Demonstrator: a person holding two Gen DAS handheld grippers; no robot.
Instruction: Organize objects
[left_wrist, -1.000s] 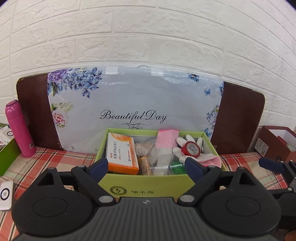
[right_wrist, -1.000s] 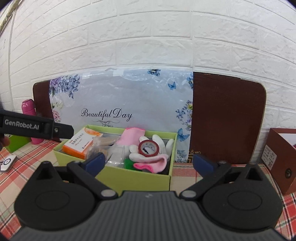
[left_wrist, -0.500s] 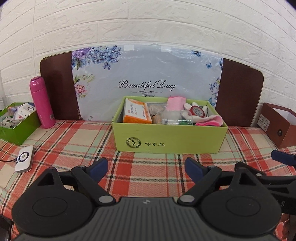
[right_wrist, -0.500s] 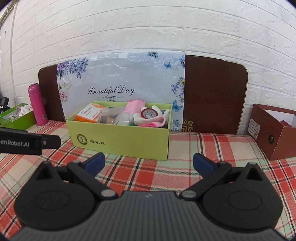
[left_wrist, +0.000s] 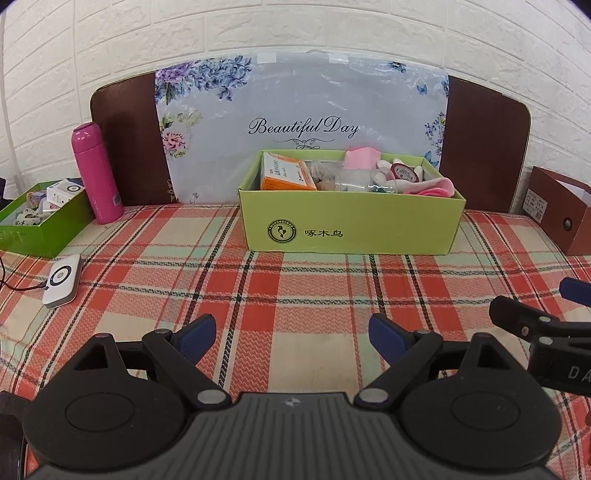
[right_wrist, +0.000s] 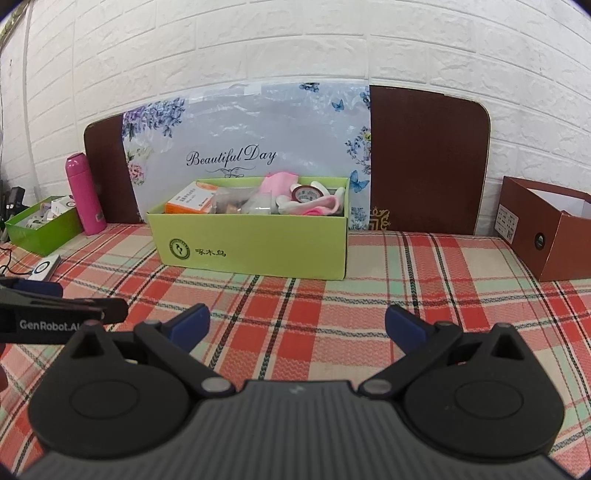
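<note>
A light green box (left_wrist: 351, 225) (right_wrist: 251, 243) stands at the back of the plaid tablecloth. It holds an orange carton (left_wrist: 284, 175), a pink cloth (left_wrist: 360, 155), white gloves, a red tape roll (left_wrist: 404, 171) (right_wrist: 308, 192) and clear bags. My left gripper (left_wrist: 291, 334) hovers open over the cloth well in front of the box, nothing between its fingers. My right gripper (right_wrist: 297, 323) is open and empty too, right of the left one, whose side shows at the left edge of the right wrist view.
A pink bottle (left_wrist: 96, 173) and a darker green box (left_wrist: 40, 225) of small items sit at the left, with a white device (left_wrist: 62, 280) on a cable nearby. A brown box (right_wrist: 546, 229) stands at the right. A floral board (left_wrist: 303, 125) leans on the brick wall.
Both grippers have pulled back from the light green box and risen; the box now looks smaller and farther, with much tablecloth in front. Both stayed open.
</note>
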